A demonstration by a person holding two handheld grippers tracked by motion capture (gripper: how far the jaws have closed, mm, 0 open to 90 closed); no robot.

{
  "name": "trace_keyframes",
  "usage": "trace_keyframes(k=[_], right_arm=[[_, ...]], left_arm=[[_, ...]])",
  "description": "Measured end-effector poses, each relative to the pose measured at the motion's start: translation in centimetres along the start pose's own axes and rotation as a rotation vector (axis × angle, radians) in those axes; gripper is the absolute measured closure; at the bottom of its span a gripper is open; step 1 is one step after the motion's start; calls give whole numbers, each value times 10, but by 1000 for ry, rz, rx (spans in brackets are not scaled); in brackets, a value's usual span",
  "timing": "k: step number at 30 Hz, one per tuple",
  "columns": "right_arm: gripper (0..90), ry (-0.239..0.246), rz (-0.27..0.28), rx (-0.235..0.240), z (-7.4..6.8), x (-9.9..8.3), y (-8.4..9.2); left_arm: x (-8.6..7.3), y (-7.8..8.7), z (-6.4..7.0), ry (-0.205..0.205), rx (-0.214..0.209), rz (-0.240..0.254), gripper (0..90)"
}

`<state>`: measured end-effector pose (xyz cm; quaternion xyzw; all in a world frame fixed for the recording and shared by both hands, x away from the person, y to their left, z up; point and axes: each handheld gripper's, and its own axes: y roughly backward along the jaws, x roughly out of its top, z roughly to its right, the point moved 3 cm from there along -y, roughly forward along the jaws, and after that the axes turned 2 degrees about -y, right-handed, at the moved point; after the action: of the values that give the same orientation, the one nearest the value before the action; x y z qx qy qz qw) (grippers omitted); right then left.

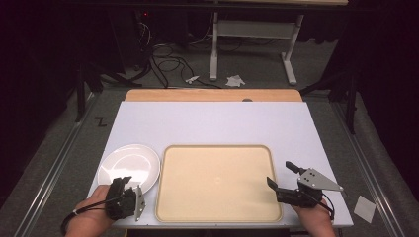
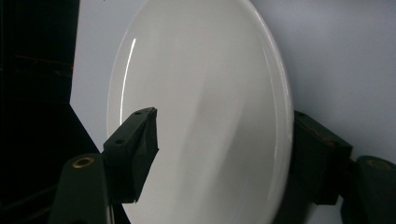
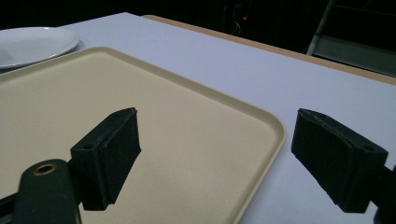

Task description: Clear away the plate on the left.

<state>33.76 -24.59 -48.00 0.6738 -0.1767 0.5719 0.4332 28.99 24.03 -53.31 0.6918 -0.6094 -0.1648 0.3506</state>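
Note:
A white plate [image 1: 129,163] lies at the table's front left, just left of a beige tray [image 1: 217,146]. My left gripper [image 1: 126,181] is rolled on its side at the plate's near edge. In the left gripper view the plate [image 2: 201,70] has its rim between the jaws of the left gripper [image 2: 224,116], one jaw over the inner face and the other behind the rim, with a gap still visible. My right gripper [image 1: 279,173] stands open over the tray's right rim near the front. Nothing is between the jaws of the right gripper [image 3: 217,114], only the bare tray [image 3: 187,140] below.
The tray is bare and takes up the front middle of the white table [image 1: 212,123]. The plate [image 3: 32,44] lies beyond the tray's far side in the right gripper view. Past the table's far wooden edge are cables and a desk frame [image 1: 252,29] on the floor.

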Motion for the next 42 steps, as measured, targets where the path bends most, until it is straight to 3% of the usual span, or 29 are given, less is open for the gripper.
trace_keyframes(k=[4,7,11,16,20,23,26,36,39,42], right_arm=[[165,-7,3,-3,0,0,1],[165,-10,3,-4,1,0,1],[165,-4,6,-1,0,0,1],[165,-8,0,-1,1,0,0],[165,-3,3,-3,1,0,1],[165,-5,2,-8,1,0,1],[165,-3,0,-6,0,0,1],[165,-5,5,-6,1,0,1],[165,-2,7,-2,1,1,1],[165,-2,9,-2,1,1,2]], left_arm=[[1,0,3,-21,3,6,414],[1,-1,3,6,-55,15,506],[-1,-2,2,26,-91,30,602],[-1,-2,3,25,-97,30,618],[-2,-2,1,48,-95,38,599],[-4,-3,0,92,-134,43,641],[-4,-3,1,97,-159,52,710],[-1,-2,4,49,-132,38,761],[0,0,2,80,-111,59,772],[1,2,-1,78,-90,62,788]])
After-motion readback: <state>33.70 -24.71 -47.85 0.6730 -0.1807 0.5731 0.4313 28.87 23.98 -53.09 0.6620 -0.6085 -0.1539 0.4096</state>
